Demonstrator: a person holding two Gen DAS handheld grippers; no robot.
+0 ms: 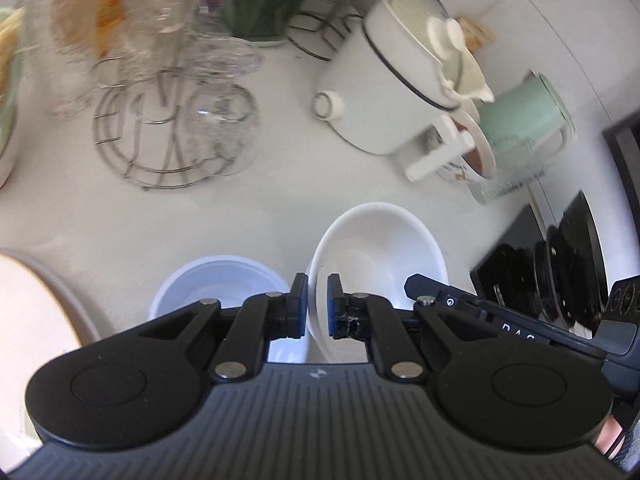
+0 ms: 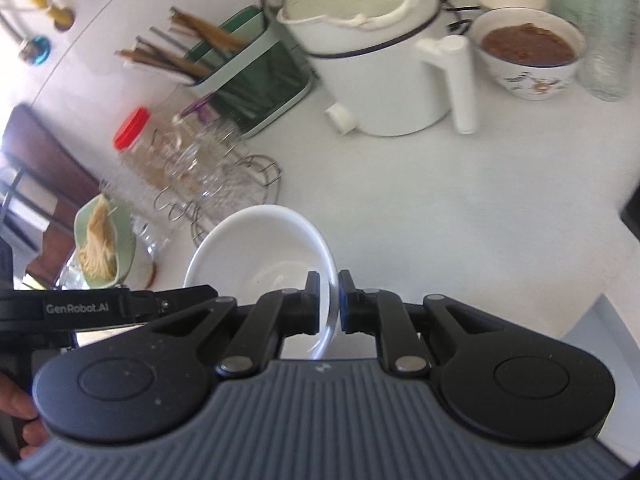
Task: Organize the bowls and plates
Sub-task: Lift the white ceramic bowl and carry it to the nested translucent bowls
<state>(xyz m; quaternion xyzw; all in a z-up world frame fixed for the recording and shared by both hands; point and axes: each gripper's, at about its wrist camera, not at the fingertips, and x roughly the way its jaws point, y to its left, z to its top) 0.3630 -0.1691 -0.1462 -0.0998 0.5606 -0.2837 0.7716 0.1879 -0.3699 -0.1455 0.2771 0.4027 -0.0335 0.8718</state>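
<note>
While both grippers clamp opposite rims of the round white ceramic bowl (image 1: pixel 380 252), left gripper (image 1: pixel 317 304) and right gripper (image 2: pixel 329 306) hold it above the white counter (image 2: pixel 460 208), beside a pale plastic bowl (image 1: pixel 216 280), wire glass rack (image 1: pixel 168 136) and white lidded pot (image 2: pixel 372 52).

White bowl (image 1: pixel 380 248), tilted, rim pinched, above counter

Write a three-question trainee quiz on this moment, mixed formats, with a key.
1. True or false: both grippers clamp the rim of the white bowl.
2. What sits left of it in the left wrist view?
A. bluish bowl
B. kettle
C. jar
3. Fill in: the patterned bowl beside the white pot holds a ____ food.

Key: 1 true: left gripper, right gripper. 2 A. 3 brown.
</note>
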